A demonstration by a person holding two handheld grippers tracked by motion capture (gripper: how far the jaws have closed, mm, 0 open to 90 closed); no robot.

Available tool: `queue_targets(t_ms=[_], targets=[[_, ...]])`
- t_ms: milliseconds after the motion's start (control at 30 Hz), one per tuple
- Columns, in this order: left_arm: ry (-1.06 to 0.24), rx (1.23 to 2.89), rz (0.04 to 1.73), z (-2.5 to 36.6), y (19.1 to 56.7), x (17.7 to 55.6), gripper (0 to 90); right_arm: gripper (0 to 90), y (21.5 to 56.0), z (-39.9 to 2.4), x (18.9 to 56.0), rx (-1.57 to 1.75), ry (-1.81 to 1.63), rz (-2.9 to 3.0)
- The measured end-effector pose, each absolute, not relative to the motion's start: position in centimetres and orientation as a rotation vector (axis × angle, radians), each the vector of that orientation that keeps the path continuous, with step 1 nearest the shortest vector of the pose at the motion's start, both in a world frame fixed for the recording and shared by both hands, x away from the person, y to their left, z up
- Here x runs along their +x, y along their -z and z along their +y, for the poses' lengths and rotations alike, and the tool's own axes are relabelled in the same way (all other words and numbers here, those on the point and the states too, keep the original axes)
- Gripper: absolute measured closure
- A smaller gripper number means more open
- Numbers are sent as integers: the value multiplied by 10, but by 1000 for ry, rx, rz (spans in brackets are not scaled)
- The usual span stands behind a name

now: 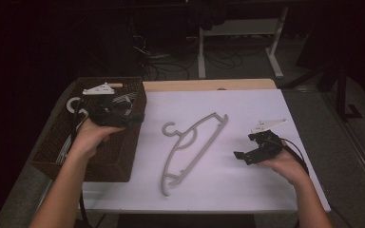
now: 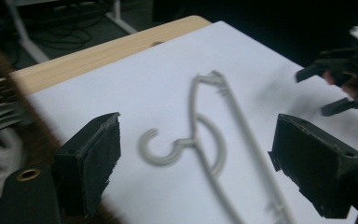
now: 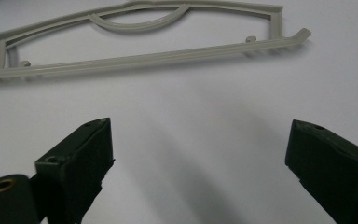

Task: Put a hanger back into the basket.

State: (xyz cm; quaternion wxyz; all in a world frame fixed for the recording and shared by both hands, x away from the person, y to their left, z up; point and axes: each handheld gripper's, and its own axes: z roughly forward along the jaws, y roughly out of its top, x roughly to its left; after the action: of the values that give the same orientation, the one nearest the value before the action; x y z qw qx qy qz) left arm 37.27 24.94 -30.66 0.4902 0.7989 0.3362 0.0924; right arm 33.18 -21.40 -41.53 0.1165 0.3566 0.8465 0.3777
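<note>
In the high view, a pale grey plastic clothes hanger [image 1: 190, 145] lay flat on the white-covered table [image 1: 247, 185], bare sheet all round it, well clear of every edge. The left gripper [image 1: 123, 116] hovered over a dark brown woven basket [image 1: 107, 166] at the table's left edge, white hangers [image 1: 73, 105] inside. The right gripper [image 1: 247, 154] sat near the right edge.

In the left gripper view, jaws stood released, empty, the hanger beyond them.

In the right gripper view, jaws likewise gaped, empty, short of the hanger's long bar.
</note>
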Motion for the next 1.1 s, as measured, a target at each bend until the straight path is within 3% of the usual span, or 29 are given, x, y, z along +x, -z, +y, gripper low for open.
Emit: queue_targets(t_ms=[200,433,567,667,700,733,867,1100], targets=[[-177,1951,775,211,318,368,120,145,412,-213,334,1085,-1108,2445],[-152,2003,755,182,346,365,9,257,405,-205,339,1097,-1105,2437],[-154,2015,744,175,359,362,0,405,400,-196,346,1090,-1115,2432],[-144,2011,749,173,367,361,0,575,398,-187,354,1095,-1092,2431],[-144,2011,749,173,367,361,0,575,398,-187,354,1095,-1092,2431],[-139,2011,752,173,372,361,0,723,400,-175,364,1091,-1078,2434],[-143,2019,769,171,382,359,0,852,404,-159,378,1095,-1038,2442],[-164,2036,788,167,394,358,0,891,419,-138,405,1105,-995,2435]])
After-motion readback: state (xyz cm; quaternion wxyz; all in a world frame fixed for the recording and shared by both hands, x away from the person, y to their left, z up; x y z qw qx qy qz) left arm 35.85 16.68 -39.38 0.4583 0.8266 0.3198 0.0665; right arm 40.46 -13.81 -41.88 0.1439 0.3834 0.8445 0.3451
